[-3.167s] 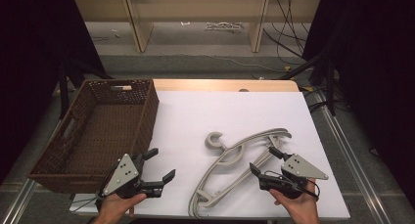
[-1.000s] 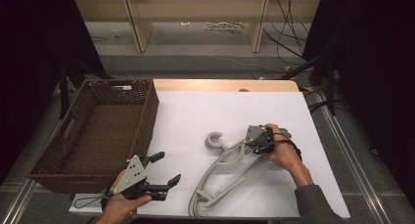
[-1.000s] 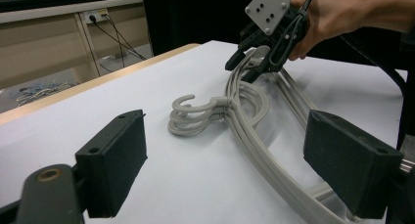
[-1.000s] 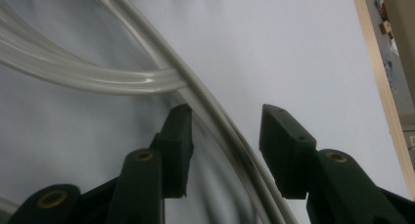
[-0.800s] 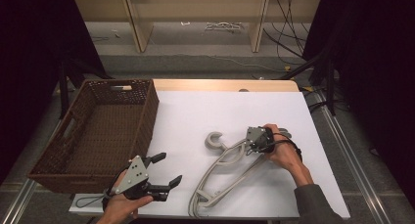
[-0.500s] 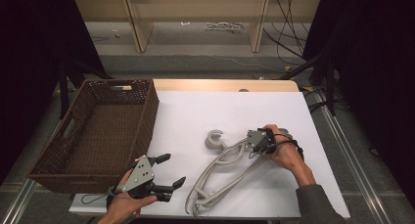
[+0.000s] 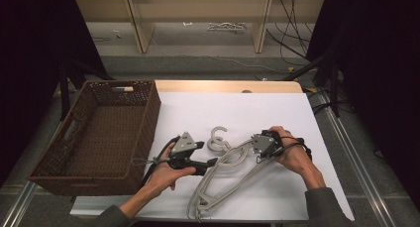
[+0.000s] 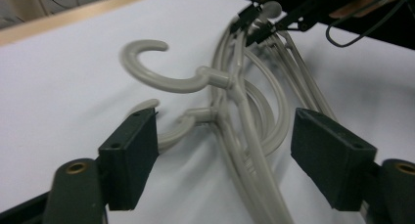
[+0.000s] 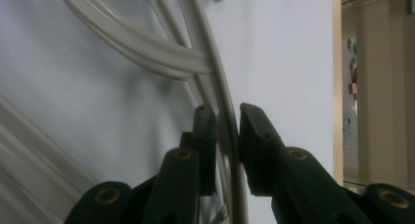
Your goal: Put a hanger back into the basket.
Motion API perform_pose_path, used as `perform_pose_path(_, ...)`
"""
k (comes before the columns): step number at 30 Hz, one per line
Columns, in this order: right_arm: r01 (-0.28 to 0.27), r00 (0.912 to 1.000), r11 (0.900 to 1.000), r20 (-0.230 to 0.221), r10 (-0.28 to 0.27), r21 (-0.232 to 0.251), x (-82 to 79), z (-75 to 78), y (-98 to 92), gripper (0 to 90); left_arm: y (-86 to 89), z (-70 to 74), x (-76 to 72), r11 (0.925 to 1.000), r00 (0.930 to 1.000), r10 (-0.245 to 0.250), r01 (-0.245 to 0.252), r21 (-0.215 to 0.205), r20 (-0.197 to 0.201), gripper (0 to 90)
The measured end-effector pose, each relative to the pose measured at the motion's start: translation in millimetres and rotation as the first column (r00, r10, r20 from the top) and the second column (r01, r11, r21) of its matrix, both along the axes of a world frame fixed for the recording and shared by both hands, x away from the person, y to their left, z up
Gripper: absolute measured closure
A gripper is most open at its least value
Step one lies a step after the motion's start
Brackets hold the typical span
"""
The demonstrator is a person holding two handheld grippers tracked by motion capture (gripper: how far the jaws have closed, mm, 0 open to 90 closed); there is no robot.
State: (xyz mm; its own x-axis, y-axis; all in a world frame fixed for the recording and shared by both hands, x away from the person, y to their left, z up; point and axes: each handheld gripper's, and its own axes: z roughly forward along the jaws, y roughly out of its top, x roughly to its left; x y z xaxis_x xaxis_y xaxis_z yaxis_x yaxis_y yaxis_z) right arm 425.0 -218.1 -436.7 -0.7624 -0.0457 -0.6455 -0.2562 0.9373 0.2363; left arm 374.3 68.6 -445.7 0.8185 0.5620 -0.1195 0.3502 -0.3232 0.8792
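Observation:
A stack of grey plastic hangers point(image 7: 225, 177) lies on the white table point(image 7: 257, 108), hooks point(image 7: 217, 138) pointing to the far side. My right gripper point(image 7: 249, 151) is shut on the upper arm of one hanger point(image 9: 147, 43), and its pads point(image 9: 204, 131) pinch the thin grey bar. My left gripper point(image 7: 208, 154) sits at the hangers' necks, just left of the stack. Its jaws have just been closing, but they still stand wide and open in the left gripper view point(image 8: 225, 150). The necks and hooks point(image 8: 181, 82) lie between the pads without touching them. The right gripper point(image 8: 254, 21) shows beyond.
A brown wicker basket point(image 7: 151, 113) stands at the table's left, close beside my left hand. Shelving and cables lie on the floor past the far edge. Bare white tabletop stretches behind and to the right of the hangers.
My left hand has swung right and forward, from the front edge to the hangers' necks. The right gripper has closed on the hanger arm and barely shifted.

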Motion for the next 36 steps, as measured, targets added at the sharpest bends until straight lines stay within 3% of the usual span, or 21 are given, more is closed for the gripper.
perform_pose_path(5,-0.016,0.9998,1.0,0.014,0.016,-0.002,-1.3,2.0,-0.5,78.3,-20.3,1.8,9.8,0.9996,0.9988,-0.008,0.009,0.026,-0.048,30.7)
perform_pose_path(6,-0.004,0.9998,1.0,0.019,0.004,0.003,-3.4,4.0,-1.2,78.2,-27.3,3.6,13.9,0.999,0.9968,-0.027,0.029,0.033,-0.076,33.1)
perform_pose_path(7,-0.027,0.9994,1.0,0.021,0.028,-0.011,-2.5,5.1,-1.4,78.2,-27.3,3.6,13.9,0.999,0.9968,-0.027,0.029,0.033,-0.076,33.6)
perform_pose_path(8,0.003,0.9998,1.0,0.019,-0.003,-0.001,-5.2,5.5,-2.3,78.2,-35.4,6.3,17.1,0.9971,0.9955,-0.036,0.041,0.063,-0.088,34.1)
perform_pose_path(11,-0.029,0.9991,1.0,0.03,0.029,-0.013,-3.6,6.9,-3.2,78.2,-42.1,8.1,18.5,0.995,0.995,-0.028,0.037,0.093,-0.096,38.9)
perform_pose_path(12,-0.024,0.9992,1.0,0.033,0.024,-0.01,-4.0,7.5,-4.1,78.1,-46.1,8.8,20.3,0.9874,0.9927,-0.033,0.05,0.15,-0.116,39.0)
perform_pose_path(15,-0.017,0.9992,1.0,0.037,0.018,-0.016,-5.2,8.6,-5.0,78.1,-48.6,7.8,20.9,0.9844,0.9926,-0.017,0.038,0.172,-0.12,39.6)
perform_pose_path(20,-0.003,0.9992,1.0,0.04,0.003,-0.006,-6.6,10.2,-6.6,78.4,-46.9,11.5,16.1,0.9792,0.9942,-0.036,0.055,0.195,-0.101,40.3)
perform_pose_path(24,-0.009,0.9991,1.0,0.042,0.009,-0.009,-7.6,11.9,-5.5,78.6,-47.8,8.5,17.6,0.9734,0.989,-0.029,0.061,0.221,-0.145,41.4)
perform_pose_path(26,-0.01,0.9989,1.0,0.045,0.011,-0.014,-7.9,11.8,-4.6,78.7,-48.3,6.9,20.7,0.9796,0.9854,-0.031,0.063,0.191,-0.167,41.7)
perform_pose_path(31,0.006,0.9994,1.0,0.034,-0.006,-0.005,-9.1,11.4,-5.2,78.7,-49.2,7.4,24.6,0.9863,0.9822,-0.021,0.051,0.157,-0.187,46.7)
perform_pose_path(32,-0.008,0.9993,1.0,0.037,0.009,-0.006,-9.0,12.8,-4.9,78.7,-49.2,7.1,26.5,0.9884,0.9783,-0.022,0.053,0.143,-0.206,47.4)
perform_pose_path(33,0.001,0.9992,1.0,0.041,0.0,-0.001,-10.0,13.4,-5.0,78.7,-49.9,6.0,31.1,0.9932,0.9702,-0.018,0.045,0.107,-0.242,50.0)
perform_pose_path(35,-0.007,0.999,1.0,0.043,0.007,-0.003,-9.8,14.2,-5.0,78.7,-50.4,5.0,33.1,0.9938,0.9672,-0.019,0.046,0.101,-0.253,53.1)
perform_pose_path(36,-0.009,0.999,1.0,0.044,0.009,-0.001,-9.8,15.0,-4.7,78.7,-52.3,2.4,35.4,0.9929,0.9606,-0.027,0.058,0.104,-0.277,55.8)
